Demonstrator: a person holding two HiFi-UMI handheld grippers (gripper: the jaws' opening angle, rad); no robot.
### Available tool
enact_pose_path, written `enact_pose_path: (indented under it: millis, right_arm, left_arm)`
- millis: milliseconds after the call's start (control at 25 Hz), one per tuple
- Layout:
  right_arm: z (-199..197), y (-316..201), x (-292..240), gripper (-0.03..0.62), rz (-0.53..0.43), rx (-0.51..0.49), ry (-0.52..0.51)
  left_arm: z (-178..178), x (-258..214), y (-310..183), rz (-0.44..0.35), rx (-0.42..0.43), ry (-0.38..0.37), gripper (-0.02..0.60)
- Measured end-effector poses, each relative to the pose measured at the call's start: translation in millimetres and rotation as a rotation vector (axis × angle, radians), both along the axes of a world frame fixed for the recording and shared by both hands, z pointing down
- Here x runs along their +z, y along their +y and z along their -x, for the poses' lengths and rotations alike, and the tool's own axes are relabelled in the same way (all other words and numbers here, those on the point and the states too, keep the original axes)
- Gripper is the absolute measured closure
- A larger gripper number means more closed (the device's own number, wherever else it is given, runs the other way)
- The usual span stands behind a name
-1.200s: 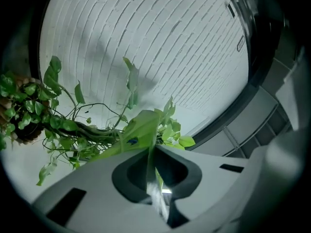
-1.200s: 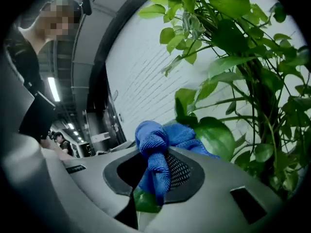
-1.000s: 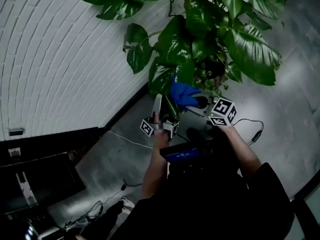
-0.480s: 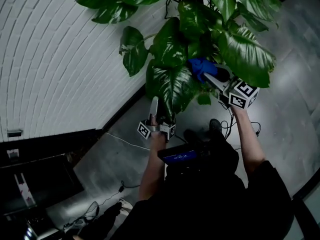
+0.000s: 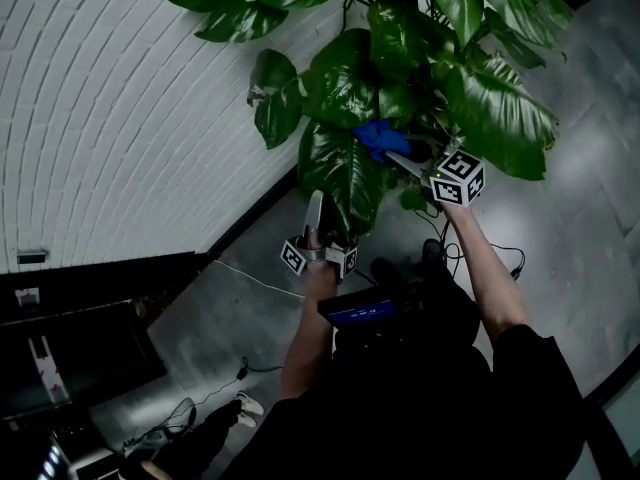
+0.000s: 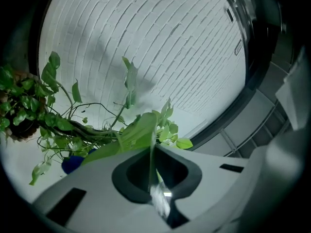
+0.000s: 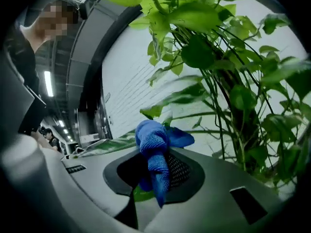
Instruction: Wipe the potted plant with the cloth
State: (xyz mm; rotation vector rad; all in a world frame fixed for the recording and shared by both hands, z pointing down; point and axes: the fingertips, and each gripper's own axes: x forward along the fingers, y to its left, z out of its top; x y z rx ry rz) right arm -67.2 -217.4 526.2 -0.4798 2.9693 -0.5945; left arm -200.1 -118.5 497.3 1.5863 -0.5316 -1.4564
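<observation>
A large potted plant point(image 5: 440, 58) with glossy variegated leaves fills the top of the head view. My left gripper point(image 5: 314, 210) is shut on the tip of one big drooping leaf point(image 5: 340, 173), whose edge runs between the jaws in the left gripper view as the leaf point(image 6: 138, 132). My right gripper point(image 5: 398, 158) is shut on a bunched blue cloth point(image 5: 378, 136), which rests against the upper part of that leaf. In the right gripper view the cloth point(image 7: 155, 149) bulges out past the jaws, with stems and leaves point(image 7: 228, 86) right behind it.
A white brick wall point(image 5: 110, 118) curves along the left. Grey floor point(image 5: 590, 218) lies below, with a cable point(image 5: 505, 258) near the person's arm. Dark equipment point(image 5: 70, 358) stands at lower left. A person stands at the upper left of the right gripper view.
The right gripper carried the cloth up from low by the left gripper into the foliage, then back left onto the held leaf's upper part. The left gripper kept still.
</observation>
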Motion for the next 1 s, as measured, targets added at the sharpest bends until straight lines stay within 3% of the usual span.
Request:
enact_pose_path:
  millis: [200, 480, 600, 800, 920, 1000]
  right_arm:
    - [0, 49, 28, 0.496, 0.075, -0.056, -0.020]
    - [-5, 127, 35, 0.496, 0.047, -0.215, 0.060]
    - [-34, 126, 12, 0.496, 0.036, -0.156, 0.015]
    - [-80, 77, -54, 0.496, -0.038, 0.047, -0.102]
    - [-71, 52, -76, 0.496, -0.086, 0.089, -0.108]
    - [-48, 44, -76, 0.496, -0.092, 0.066, -0.092]
  left_arm:
    - [1, 3, -1, 0.010, -0.003, 0.000, 0.568]
    - [1, 6, 1, 0.034, -0.009, -0.039, 0.566]
    - [1, 3, -1, 0.032, 0.000, -0.041, 0.566]
    - [-5, -3, -1, 0.022, 0.011, -0.035, 0.566]
    - [-8, -6, 0, 0.019, 0.016, -0.034, 0.566]
    - [-10, -7, 1, 0.019, 0.015, -0.031, 0.566]
